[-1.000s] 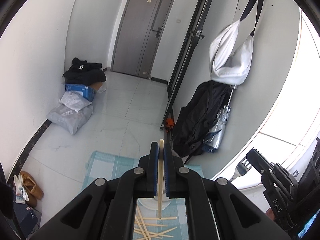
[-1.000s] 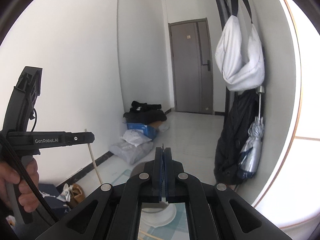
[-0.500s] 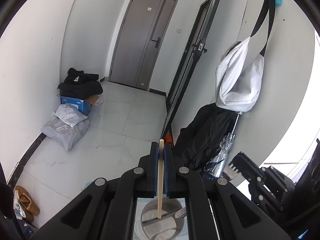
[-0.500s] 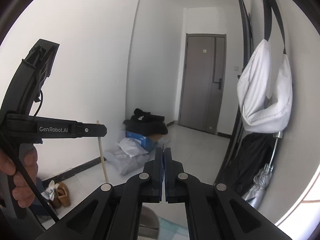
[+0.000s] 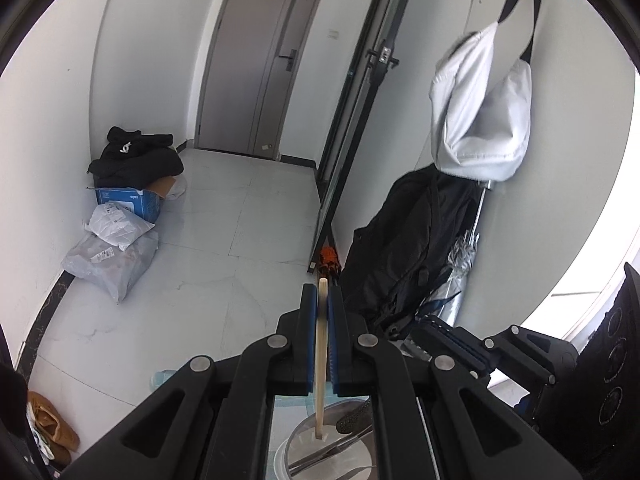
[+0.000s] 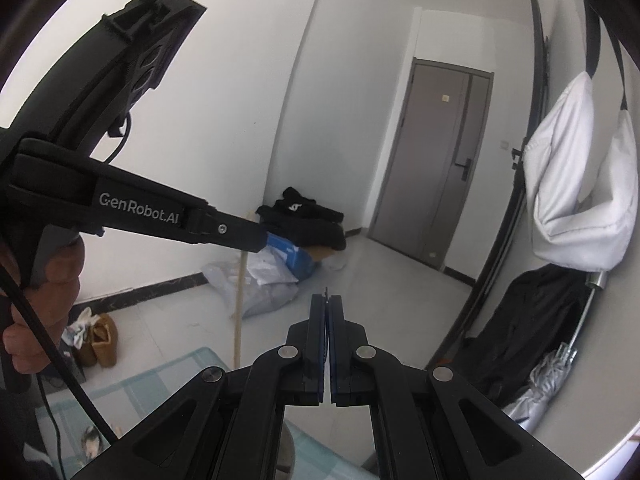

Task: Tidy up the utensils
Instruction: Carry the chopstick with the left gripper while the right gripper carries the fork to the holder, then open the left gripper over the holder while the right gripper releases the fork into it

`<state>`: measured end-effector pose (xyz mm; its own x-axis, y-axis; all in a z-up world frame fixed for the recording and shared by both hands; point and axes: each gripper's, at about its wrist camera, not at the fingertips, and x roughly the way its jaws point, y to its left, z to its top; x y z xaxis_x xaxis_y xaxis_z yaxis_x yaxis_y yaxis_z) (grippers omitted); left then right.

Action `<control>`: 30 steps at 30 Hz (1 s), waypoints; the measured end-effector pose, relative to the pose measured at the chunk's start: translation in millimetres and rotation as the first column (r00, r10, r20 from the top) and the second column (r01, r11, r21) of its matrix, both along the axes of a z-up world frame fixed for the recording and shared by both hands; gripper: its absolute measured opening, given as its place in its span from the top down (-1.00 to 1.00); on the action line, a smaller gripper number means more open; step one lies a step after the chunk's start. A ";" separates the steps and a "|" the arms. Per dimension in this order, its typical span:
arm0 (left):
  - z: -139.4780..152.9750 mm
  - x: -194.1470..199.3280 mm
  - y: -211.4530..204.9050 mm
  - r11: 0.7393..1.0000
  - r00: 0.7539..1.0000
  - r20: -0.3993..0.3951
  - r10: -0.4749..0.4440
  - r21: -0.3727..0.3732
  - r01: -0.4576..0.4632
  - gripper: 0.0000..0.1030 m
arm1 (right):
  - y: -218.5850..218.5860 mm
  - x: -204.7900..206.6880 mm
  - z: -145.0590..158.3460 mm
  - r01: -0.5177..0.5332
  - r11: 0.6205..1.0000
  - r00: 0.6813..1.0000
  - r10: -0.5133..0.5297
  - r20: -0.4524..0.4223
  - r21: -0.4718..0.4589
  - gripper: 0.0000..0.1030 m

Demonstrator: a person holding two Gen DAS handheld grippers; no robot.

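Observation:
My left gripper (image 5: 323, 292) is shut on a pale wooden chopstick (image 5: 321, 360) that stands upright between its blue pads. The chopstick's lower end hangs over a round metal holder (image 5: 298, 446) with a few utensils lying in it. In the right wrist view the left gripper (image 6: 256, 240) reaches in from the left, held by a hand (image 6: 44, 300), with the chopstick (image 6: 239, 300) hanging below it. My right gripper (image 6: 327, 300) is shut on a fork, of which only a thin dark edge shows above the tips. It is also seen from the side, right gripper (image 5: 424, 328), just right of the left one.
A light blue checked mat (image 6: 160, 384) lies under the grippers. On the floor beyond are plastic bags (image 5: 108, 256), a blue box (image 5: 128, 200) and shoes (image 5: 52, 428). A black coat (image 5: 404, 248), an umbrella (image 5: 460, 264) and a white bag (image 5: 480, 120) hang at the right wall.
The loose chopsticks on the mat have slid out of the left view and the metal holder now lies under the held chopstick. The right gripper has rolled and moved closer to the left one.

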<state>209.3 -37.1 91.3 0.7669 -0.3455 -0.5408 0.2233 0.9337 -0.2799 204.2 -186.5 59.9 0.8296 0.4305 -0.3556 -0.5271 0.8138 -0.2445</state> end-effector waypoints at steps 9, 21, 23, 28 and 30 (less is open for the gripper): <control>-20.2 9.0 -7.9 0.998 0.994 -0.090 -0.066 0.013 0.067 0.97 | -6.3 13.2 -22.6 -0.011 1.000 0.995 0.013 -0.095 0.026 0.98; -44.7 3.2 -17.3 0.994 0.976 -0.201 -0.084 0.048 0.096 0.88 | -27.7 21.9 -40.9 0.021 0.986 0.960 0.026 -0.278 0.165 0.78; -41.7 -0.4 -12.8 0.996 0.979 -0.192 -0.071 0.039 0.080 0.80 | -33.8 16.7 -38.3 0.028 0.982 0.958 0.028 -0.284 0.189 0.70; -24.1 -17.7 3.5 1.000 0.990 -0.140 0.015 0.027 -0.011 -0.13 | -52.0 -2.2 -24.9 0.069 0.973 0.962 -0.006 -0.273 0.222 0.46; -17.9 -27.5 10.9 0.997 0.991 -0.117 0.071 0.036 -0.067 -0.28 | -58.3 -12.3 -18.5 0.089 0.968 0.964 -0.023 -0.266 0.236 0.37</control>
<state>181.8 -26.2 73.4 0.7186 -0.2747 -0.6388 0.1251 0.9547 -0.2699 191.8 -244.8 41.4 0.7479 0.4865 -0.4516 -0.4974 0.8612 0.1041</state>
